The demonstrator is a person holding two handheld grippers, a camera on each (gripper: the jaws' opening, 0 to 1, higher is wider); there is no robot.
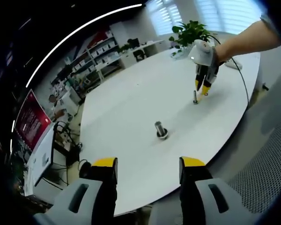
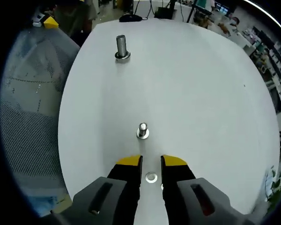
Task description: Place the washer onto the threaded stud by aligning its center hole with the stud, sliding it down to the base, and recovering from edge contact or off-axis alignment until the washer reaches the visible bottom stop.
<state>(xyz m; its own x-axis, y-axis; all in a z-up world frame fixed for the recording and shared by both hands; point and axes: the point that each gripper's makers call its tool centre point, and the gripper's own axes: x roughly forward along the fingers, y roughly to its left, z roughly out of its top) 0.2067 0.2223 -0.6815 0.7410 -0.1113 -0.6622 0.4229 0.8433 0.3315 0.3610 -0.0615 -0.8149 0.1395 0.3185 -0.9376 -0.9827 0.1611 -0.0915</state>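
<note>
A small threaded stud [image 2: 142, 130] stands upright on the white table [image 2: 201, 93], just ahead of my right gripper [image 2: 151, 161]. A small silver washer [image 2: 151, 177] lies flat between the right gripper's jaws, with a gap showing on each side of it. Those jaws stand narrowly apart. In the left gripper view the right gripper [image 1: 202, 89] points down, right beside the small stud [image 1: 195, 97]. My left gripper [image 1: 149, 164] is open and holds nothing, near the table's edge. A thicker stud [image 1: 160, 130] with a ring at its base stands ahead of it.
The thicker stud [image 2: 122, 48] stands far across the table in the right gripper view. A potted plant [image 1: 189, 32] and a cable [image 1: 243, 79] sit at the table's far end. Shelves [image 1: 100, 58] and a red screen [image 1: 30, 119] stand off the table.
</note>
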